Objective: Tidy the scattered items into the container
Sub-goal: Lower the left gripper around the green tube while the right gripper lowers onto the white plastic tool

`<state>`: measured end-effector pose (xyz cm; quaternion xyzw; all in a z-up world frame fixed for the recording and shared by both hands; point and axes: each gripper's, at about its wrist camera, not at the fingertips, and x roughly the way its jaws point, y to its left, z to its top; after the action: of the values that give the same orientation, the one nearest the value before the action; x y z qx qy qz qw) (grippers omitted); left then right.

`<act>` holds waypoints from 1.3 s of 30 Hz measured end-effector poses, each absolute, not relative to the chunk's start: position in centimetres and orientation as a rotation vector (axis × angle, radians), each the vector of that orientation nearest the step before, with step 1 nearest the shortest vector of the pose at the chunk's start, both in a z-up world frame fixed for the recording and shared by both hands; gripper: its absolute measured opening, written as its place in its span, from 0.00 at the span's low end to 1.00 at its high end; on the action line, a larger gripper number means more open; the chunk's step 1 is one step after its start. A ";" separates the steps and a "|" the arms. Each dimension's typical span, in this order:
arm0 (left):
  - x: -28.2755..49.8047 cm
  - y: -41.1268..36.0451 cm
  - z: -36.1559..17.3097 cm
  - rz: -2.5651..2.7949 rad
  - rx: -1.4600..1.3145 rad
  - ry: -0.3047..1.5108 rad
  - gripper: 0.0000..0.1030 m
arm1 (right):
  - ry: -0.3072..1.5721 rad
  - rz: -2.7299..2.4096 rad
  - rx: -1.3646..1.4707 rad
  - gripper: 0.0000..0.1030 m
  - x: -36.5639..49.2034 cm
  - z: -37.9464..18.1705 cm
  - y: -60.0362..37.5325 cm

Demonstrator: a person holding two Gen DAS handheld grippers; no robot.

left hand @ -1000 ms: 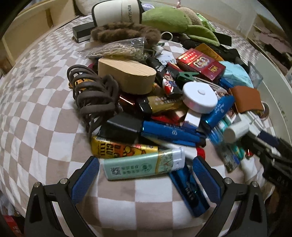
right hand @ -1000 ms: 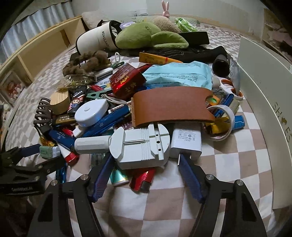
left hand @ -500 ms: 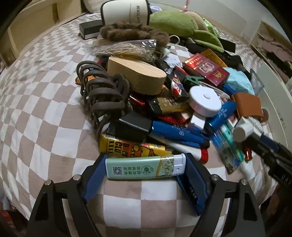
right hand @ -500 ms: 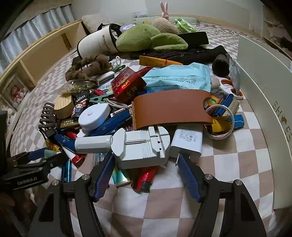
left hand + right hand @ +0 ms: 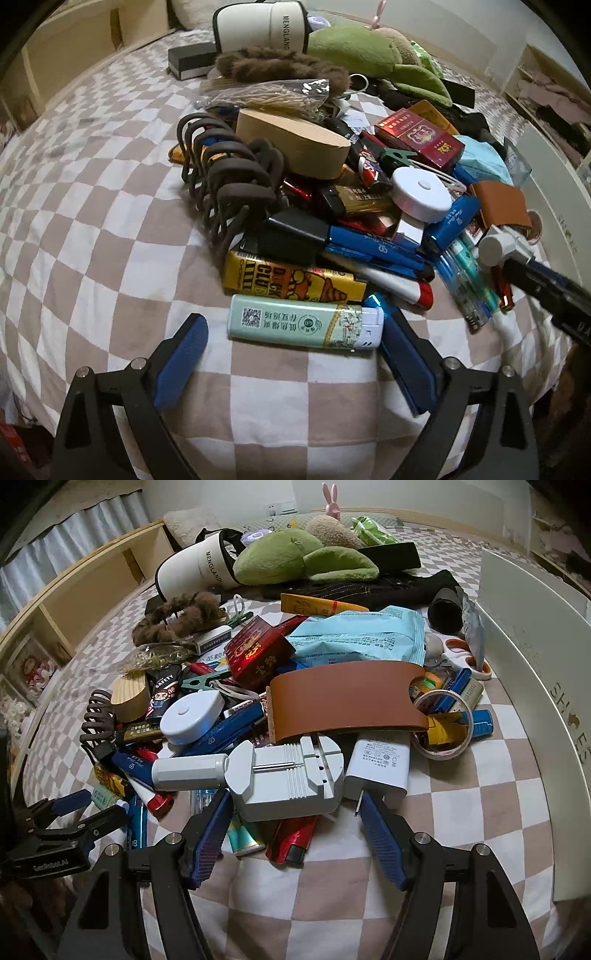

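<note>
Left wrist view shows my left gripper (image 5: 291, 350) spread wide around the mint-green lighter (image 5: 303, 325), which lies flat on the checkered bed cover (image 5: 92, 221) at the near edge of the pile; the right pad sits close against the lighter's white cap end, while the left pad stands apart from the other end. Just behind the lighter lies a yellow pack (image 5: 291, 280), and beyond it a brown claw hair clip (image 5: 229, 177), a wooden block (image 5: 295, 144), one white round tape measure (image 5: 421, 194) and one red cigarette box (image 5: 421, 140).

The right wrist view shows what the first does not: my right gripper (image 5: 295, 834) is spread around the near end of one grey watch-link tool (image 5: 269, 771), not pressing it. One white charger (image 5: 380, 764) lies just beside that tool, a brown leather sleeve (image 5: 347, 701) rests over both, and one clear tape roll (image 5: 443, 723) sits to the right. The white container (image 5: 532, 686) rises along the right edge, its inside hidden. Two red lighters show here, one near my pads (image 5: 291, 838) and one further left (image 5: 160, 801).
</note>
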<state>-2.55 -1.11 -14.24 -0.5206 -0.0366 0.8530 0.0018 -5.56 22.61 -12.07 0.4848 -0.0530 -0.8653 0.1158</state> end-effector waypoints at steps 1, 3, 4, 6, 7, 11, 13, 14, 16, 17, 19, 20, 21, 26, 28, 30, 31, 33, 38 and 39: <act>-2.5 -1.0 -14.3 2.684 -1.624 -0.090 0.94 | -0.156 -2.534 1.420 0.70 -5.6 -12.1 22.6; -2.6 -0.9 -14.4 2.697 -1.605 -0.047 0.94 | -0.159 -2.532 1.421 0.70 -5.6 -12.1 22.6; -2.6 -1.0 -14.4 2.696 -1.604 -0.052 0.94 | -0.162 -2.529 1.420 0.70 -5.6 -12.1 22.6; -2.7 -1.2 -14.6 2.691 -1.606 -0.069 0.94 | -0.168 -2.523 1.419 0.70 -5.6 -12.1 22.7; -2.7 -1.2 -14.6 2.690 -1.609 -0.072 0.94 | -0.169 -2.521 1.419 0.70 -5.6 -12.1 22.6; -2.6 -1.3 -14.6 2.674 -1.625 -0.105 0.93 | -0.176 -2.512 1.415 0.70 -5.6 -12.0 22.7; -2.5 -1.2 -14.5 2.667 -1.625 -0.107 0.93 | -0.183 -2.511 1.414 0.70 -5.5 -12.0 22.9; -2.4 -1.3 -14.5 2.663 -1.623 -0.112 0.93 | -0.187 -2.511 1.413 0.70 -5.5 -12.0 22.9; -2.4 -1.5 -14.4 2.656 -1.619 -0.134 0.93 | -0.195 -2.510 1.413 0.70 -5.5 -11.9 23.0; -2.4 -1.7 -14.4 2.648 -1.616 -0.154 0.93 | -0.199 -2.509 1.413 0.70 -5.5 -11.9 23.1; -2.5 -2.1 -14.3 2.633 -1.611 -0.194 0.94 | -0.204 -2.508 1.411 0.70 -5.4 -11.8 23.1; -2.5 -2.1 -14.3 2.626 -1.610 -0.197 0.94 | -0.204 -2.508 1.411 0.70 -5.4 -11.8 23.1; -2.5 -2.2 -14.2 2.620 -1.610 -0.199 0.94 | -0.205 -2.508 1.410 0.70 -5.4 -11.8 23.1; -2.6 -1.6 -14.3 2.627 -1.603 -0.128 0.91 | -0.205 -2.505 1.407 0.70 -5.4 -11.7 23.1; -2.8 -1.3 -14.3 2.635 -1.592 -0.073 0.86 | -0.206 -2.504 1.406 0.70 -5.3 -11.7 23.0; -2.9 -1.0 -14.4 2.638 -1.582 -0.030 0.82 | -0.206 -2.502 1.406 0.70 -5.3 -11.7 23.0; -2.8 -1.0 -14.4 2.637 -1.581 -0.020 0.81 | -0.206 -2.502 1.405 0.70 -5.3 -11.7 23.0; -2.7 -0.9 -14.4 2.633 -1.584 0.005 0.81 | -0.205 -2.502 1.403 0.70 -5.3 -11.7 23.0; -2.4 -0.8 -14.3 2.627 -1.588 0.025 0.81 | -0.210 -2.503 1.398 0.70 -5.2 -11.5 23.1; -2.4 -0.9 -14.2 2.630 -1.588 0.021 0.81 | -0.210 -2.501 1.397 0.70 -5.2 -11.4 23.1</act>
<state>-2.39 -0.85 -14.19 -0.5167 0.0067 0.8555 0.0346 -5.23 23.09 -11.41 0.4818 -0.0725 -0.8629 0.1340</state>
